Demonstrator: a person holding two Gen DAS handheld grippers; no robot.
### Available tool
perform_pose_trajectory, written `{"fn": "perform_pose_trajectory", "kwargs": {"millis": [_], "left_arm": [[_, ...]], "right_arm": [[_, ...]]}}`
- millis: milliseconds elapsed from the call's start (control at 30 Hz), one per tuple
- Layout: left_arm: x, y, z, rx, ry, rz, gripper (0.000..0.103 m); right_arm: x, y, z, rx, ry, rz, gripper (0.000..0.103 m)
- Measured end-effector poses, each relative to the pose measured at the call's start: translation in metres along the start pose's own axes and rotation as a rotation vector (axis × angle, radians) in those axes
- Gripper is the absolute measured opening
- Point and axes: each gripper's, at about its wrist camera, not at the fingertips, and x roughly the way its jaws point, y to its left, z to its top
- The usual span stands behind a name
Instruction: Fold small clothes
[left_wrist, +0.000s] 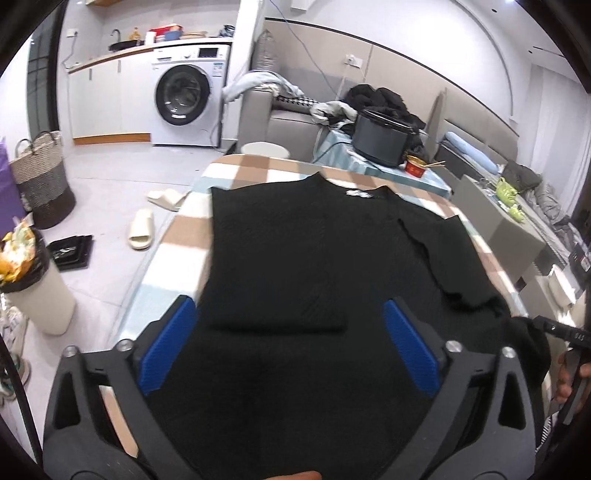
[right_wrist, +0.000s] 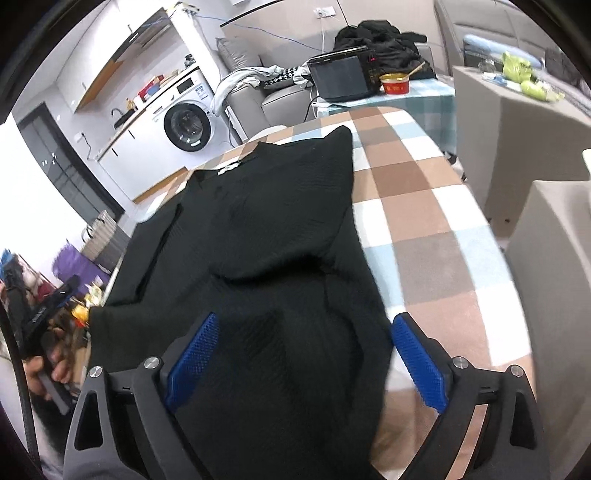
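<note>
the black ribbed knit garment (left_wrist: 295, 251) lies partly folded on the checked-cloth worktop (left_wrist: 177, 236), its collar toward twelve o'clock, side panels turned in, lengthwise fold apparently left, while left gripper (left_wrist: 290, 343) and right gripper (right_wrist: 304, 362) both hover released, holding nothing.

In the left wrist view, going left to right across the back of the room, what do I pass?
Woven laundry basket → washing machine → grey sofa → black cooker pot → red bowl with chopsticks → green toys.
</note>
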Motion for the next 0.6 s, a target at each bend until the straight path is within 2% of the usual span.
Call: {"fn": "perform_pose_trajectory", "kwargs": {"millis": [133, 267, 333, 433, 600], "left_arm": [[-0.029, 0.013, -0.03, -0.007, -0.015, 0.038, 0.102], [-0.062, 0.027, -0.059, -0.037, -0.026, 0.049, 0.102], [-0.076, 0.035, -0.07, -0.038, -0.024, 0.058, 0.102], [-0.088, 0.044, -0.082, -0.041, -0.025, 0.094, 0.102], [-0.097, 0.065, -0.099, -0.066, 0.001, 0.109, 0.102]], "right_arm": [[-0.011, -0.005, -0.019, -0.018, 0.008, -0.018, 0.096], [-0.022, -0.015, -0.038, 0.01, 0.033, 0.035, 0.096], [-0.025, -0.017, -0.044, 0.005, 0.046, 0.032, 0.096], [-0.029, -0.018, -0.053, 0.003, 0.048, 0.032, 0.096], [-0.034, -0.019, -0.069, -0.01, 0.054, 0.048, 0.096]]}}
